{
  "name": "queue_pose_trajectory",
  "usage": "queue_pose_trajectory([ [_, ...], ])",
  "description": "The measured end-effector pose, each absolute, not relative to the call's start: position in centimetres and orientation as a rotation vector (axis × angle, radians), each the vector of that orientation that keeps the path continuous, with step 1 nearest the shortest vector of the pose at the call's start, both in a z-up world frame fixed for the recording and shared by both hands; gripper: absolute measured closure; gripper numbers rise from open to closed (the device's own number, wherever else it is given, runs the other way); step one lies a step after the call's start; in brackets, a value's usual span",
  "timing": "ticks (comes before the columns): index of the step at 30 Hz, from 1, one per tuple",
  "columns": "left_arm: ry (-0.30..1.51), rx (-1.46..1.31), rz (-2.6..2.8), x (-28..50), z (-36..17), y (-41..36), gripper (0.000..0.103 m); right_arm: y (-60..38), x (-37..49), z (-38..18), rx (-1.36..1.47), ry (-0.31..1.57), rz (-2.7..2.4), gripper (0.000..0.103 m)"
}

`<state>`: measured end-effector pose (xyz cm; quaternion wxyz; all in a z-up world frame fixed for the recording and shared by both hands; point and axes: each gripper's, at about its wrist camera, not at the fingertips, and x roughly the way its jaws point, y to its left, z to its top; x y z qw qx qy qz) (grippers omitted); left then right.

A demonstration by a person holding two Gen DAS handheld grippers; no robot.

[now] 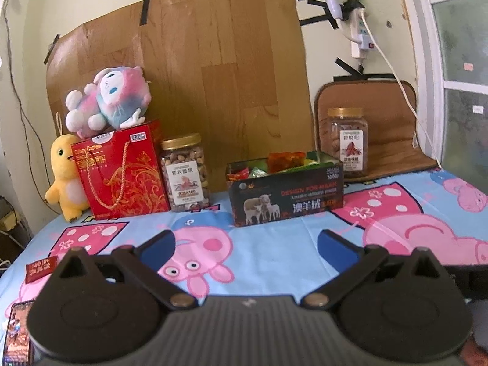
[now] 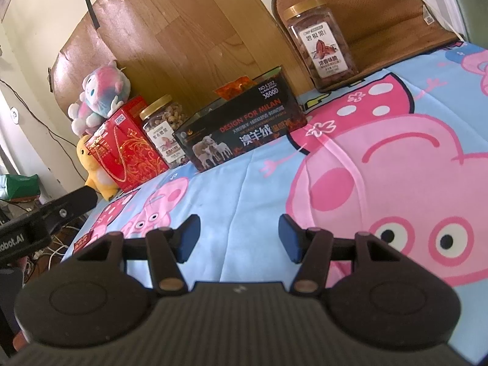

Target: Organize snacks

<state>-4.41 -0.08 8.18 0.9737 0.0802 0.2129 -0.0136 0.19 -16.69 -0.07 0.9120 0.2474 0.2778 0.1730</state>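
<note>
A black cardboard box (image 1: 286, 196) (image 2: 241, 126) with sheep on its front stands at the back of the cartoon-print cloth, with several wrapped snacks showing over its rim. An orange-red packet (image 1: 286, 160) (image 2: 236, 88) sticks up from it. A small dark red snack packet (image 1: 41, 268) (image 2: 82, 239) lies on the cloth near the left edge. Another printed packet (image 1: 18, 332) lies at the lower left corner. My left gripper (image 1: 247, 247) hovers open over the cloth, nothing between its blue pads. My right gripper (image 2: 239, 238) is open and empty too, in front of the box.
A nut jar (image 1: 186, 172) (image 2: 166, 128) and a red gift box (image 1: 120, 170) (image 2: 125, 152) stand left of the black box, with plush toys (image 1: 108, 100) beside and on top. A second jar (image 1: 347, 141) (image 2: 320, 42) stands at the back right on a brown mat. The left gripper's body (image 2: 45, 216) shows left.
</note>
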Motion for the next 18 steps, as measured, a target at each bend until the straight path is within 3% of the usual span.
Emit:
queue_pose_trajectory([
  [18, 0.496, 0.167, -0.032, -3.8, 8.5, -0.4, 0.0, -17.0, -0.3, 1.1, 0.518, 0.548, 0.369, 0.044],
])
